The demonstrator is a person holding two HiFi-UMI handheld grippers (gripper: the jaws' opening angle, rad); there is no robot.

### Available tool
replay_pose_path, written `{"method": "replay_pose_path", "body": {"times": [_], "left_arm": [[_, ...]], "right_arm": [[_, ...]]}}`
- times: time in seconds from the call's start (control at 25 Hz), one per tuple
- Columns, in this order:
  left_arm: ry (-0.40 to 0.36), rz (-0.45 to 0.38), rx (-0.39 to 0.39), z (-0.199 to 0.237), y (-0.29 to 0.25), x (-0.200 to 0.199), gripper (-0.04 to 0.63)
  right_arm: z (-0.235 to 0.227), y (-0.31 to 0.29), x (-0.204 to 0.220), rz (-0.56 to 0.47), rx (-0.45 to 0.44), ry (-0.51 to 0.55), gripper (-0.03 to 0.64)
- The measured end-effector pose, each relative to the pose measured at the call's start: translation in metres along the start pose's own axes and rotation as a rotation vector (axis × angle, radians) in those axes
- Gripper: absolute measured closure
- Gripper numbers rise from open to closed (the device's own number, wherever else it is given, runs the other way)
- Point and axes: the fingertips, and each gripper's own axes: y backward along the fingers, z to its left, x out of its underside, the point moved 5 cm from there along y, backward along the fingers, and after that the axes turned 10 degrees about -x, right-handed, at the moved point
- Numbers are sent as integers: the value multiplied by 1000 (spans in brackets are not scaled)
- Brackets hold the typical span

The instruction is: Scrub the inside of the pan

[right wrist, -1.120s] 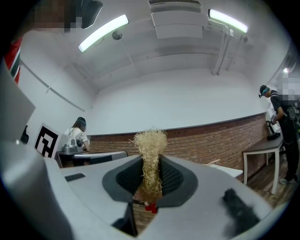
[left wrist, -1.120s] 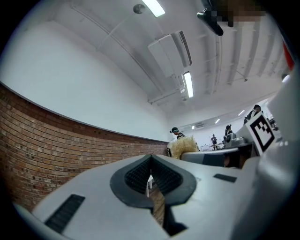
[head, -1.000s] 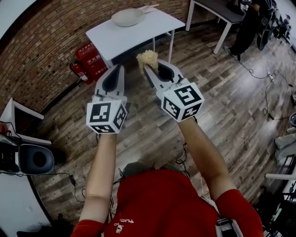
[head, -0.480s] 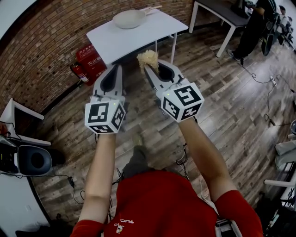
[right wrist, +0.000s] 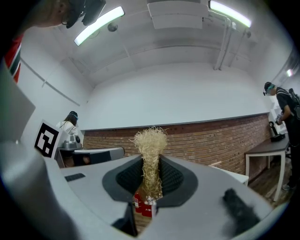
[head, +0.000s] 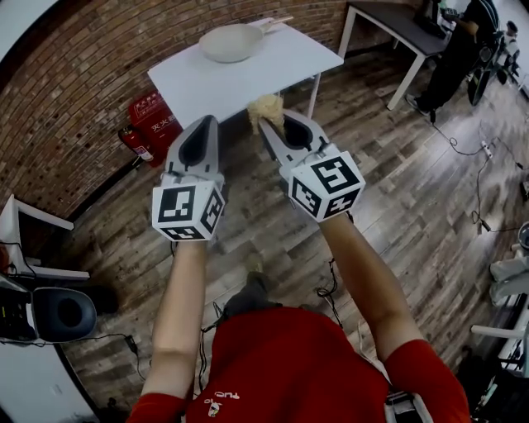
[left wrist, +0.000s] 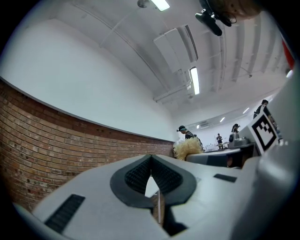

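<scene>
Pan (head: 230,41) seen only from head view, right gripper (right wrist: 151,176) pinching scrubber (right wrist: 150,140)

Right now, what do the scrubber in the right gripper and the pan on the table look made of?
Scrubber: pale straw-coloured, tangled thin strands, dry and matte; looks like plant fibre, though it could be plastic.
Pan: cream, with a dull even surface; likely coated metal or ceramic, but it is too far away to settle. Its handle looks like light wood.

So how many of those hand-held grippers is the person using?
2: the left hand-held gripper, shut and empty, at the head view's left; the right hand-held gripper beside it, clamping a straw-coloured scrubber.
</scene>
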Motion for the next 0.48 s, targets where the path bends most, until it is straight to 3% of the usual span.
{"method": "replay_pose_path", "body": {"times": [0.48], "left_arm": [[16,4,37,103,-136,28,581]], "right_arm": [[-89,-141,18,42,72,15,531]]}}
